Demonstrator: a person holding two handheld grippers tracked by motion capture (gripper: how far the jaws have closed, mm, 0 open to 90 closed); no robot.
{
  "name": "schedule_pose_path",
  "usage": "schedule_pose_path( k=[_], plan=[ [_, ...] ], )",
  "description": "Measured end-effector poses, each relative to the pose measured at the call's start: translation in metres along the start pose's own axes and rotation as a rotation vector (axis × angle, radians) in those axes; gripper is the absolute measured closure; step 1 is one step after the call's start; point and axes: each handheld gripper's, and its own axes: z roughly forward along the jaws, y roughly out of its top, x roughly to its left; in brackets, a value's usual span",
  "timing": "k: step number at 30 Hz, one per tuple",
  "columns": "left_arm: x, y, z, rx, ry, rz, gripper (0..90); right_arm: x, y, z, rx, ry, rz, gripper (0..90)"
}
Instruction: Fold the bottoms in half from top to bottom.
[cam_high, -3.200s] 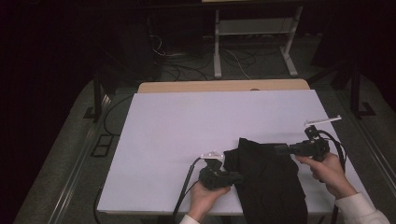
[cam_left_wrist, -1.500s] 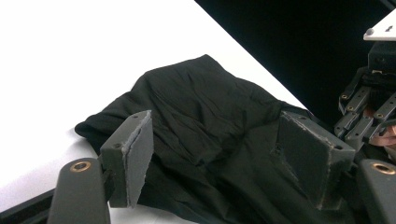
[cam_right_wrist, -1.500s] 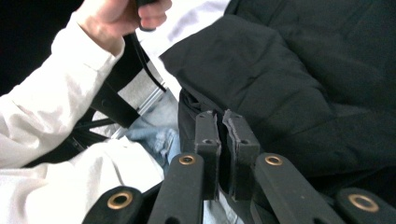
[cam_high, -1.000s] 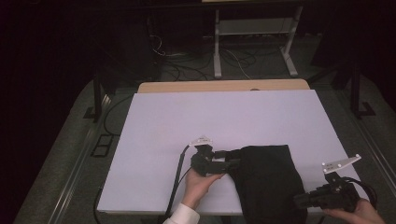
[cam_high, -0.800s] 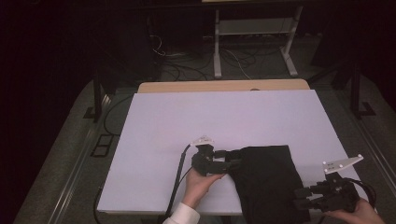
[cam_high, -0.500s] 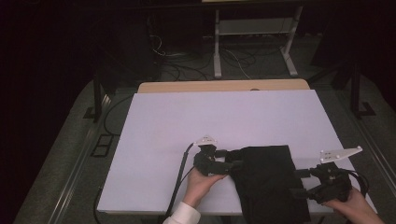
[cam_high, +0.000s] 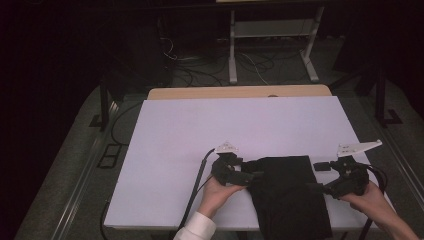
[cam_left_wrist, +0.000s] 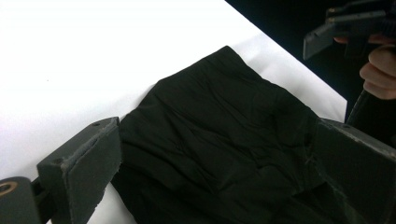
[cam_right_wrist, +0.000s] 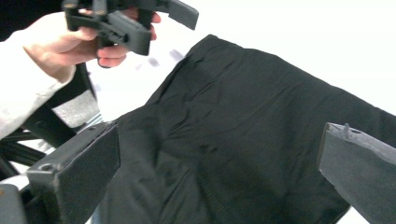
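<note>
Lying folded at lower right of the high view, your black cloth (cam_high: 287, 192) looks light, limp: pinch its side edges; left gripper (cam_high: 250, 176) and right gripper (cam_high: 315, 187) gape, unladen.

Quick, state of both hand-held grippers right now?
Left hand-held gripper: open, jaws wide over the black cloth, holding nothing.
Right hand-held gripper: open, holding nothing.

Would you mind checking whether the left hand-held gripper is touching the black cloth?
Cannot tell. In the left gripper view the open left hand-held gripper frames the black cloth, but neither contact nor a gap shows plainly.
</note>
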Motion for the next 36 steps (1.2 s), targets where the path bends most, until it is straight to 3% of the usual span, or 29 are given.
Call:
schedule_pose_path(
  k=[14,21,28,36],
  plan=[
    [0.020,0.002,0.004,-0.012,0.052,-0.035,2.6,-0.036,0.019,0.019,0.051,-0.082,-0.006,0.0],
    [0.026,0.003,0.007,-0.005,0.038,-0.047,4.0,-0.052,0.024,0.025,0.066,-0.133,-0.011,0.0],
    [0.029,0.011,0.013,0.032,0.039,-0.026,4.3,-0.067,0.029,0.031,0.060,-0.135,0.020,0.0],
    [0.038,0.011,0.017,0.047,0.041,-0.042,10.2,-0.083,0.027,0.034,0.060,-0.126,0.066,0.0]
  ],
)
